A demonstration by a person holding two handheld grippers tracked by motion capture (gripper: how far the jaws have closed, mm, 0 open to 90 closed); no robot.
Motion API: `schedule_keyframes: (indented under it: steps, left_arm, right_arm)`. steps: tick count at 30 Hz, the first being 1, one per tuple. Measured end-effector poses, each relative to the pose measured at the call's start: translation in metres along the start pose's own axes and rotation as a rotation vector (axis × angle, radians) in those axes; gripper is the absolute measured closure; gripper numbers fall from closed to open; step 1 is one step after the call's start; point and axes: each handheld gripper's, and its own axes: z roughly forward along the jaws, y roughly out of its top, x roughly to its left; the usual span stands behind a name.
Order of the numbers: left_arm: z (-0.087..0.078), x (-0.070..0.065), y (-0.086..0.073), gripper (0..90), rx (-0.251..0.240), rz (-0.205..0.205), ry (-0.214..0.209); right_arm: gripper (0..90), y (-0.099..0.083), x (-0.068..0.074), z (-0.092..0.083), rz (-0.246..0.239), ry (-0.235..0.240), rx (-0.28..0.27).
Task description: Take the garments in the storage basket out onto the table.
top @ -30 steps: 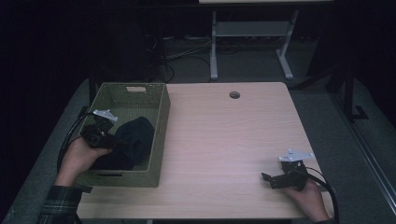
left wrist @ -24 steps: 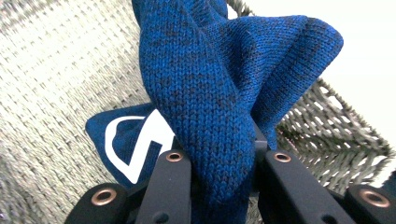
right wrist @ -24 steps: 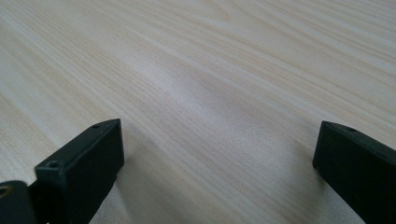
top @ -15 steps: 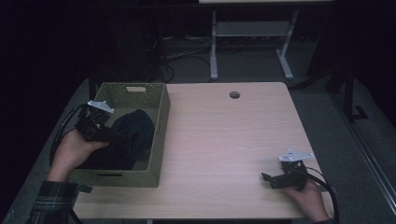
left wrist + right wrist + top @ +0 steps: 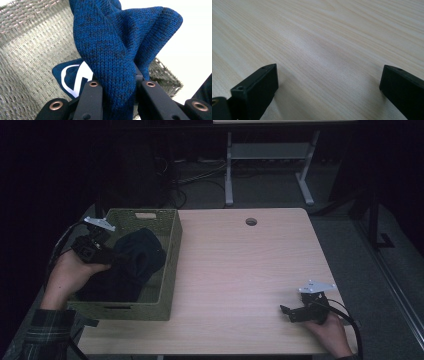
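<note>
Knit garment (image 5: 120,50), dark blue, sits bunched in our green basket (image 5: 170,250) at 9 o'clock, left gripper (image 5: 102,254) clamped on a fold. We're mid-lift, we reckon; next it needs clearing the rim. Right gripper (image 5: 292,312) rests splayed, holding nothing, on the tabletop (image 5: 240,270) at 4 o'clock.

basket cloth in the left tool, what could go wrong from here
1. The left tool pinches just one fold of the blue knit cloth; the rest hangs into the basket, so it might slip out as it lifts.
2. The trailing cloth could snag the woven basket wall and drag the basket along.
3. The right tool rests open on the table, too far off to help.
</note>
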Motion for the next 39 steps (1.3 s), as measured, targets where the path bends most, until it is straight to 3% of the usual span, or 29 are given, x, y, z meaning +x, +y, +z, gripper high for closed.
schedule_keyframes:
  steps: [16,30,34,39]
  left_arm:
    - [-0.027,-0.012,0.028,78.7,-0.037,0.032,0.025]
    - [-0.039,-0.029,0.057,78.8,-0.071,0.079,0.038]
    - [-0.043,-0.035,0.068,78.9,-0.098,0.094,0.028]
    - [-0.042,-0.042,0.078,78.9,-0.095,0.114,0.018]
  right_arm:
    - [1.5,0.000,0.000,0.000,0.000,-0.002,0.000]
    - [1.5,0.000,0.000,0.000,0.004,-0.001,0.003]
    - [1.5,0.000,0.000,0.000,0.002,-0.002,0.001]
    - [1.5,0.000,0.000,0.000,0.002,-0.002,0.002]
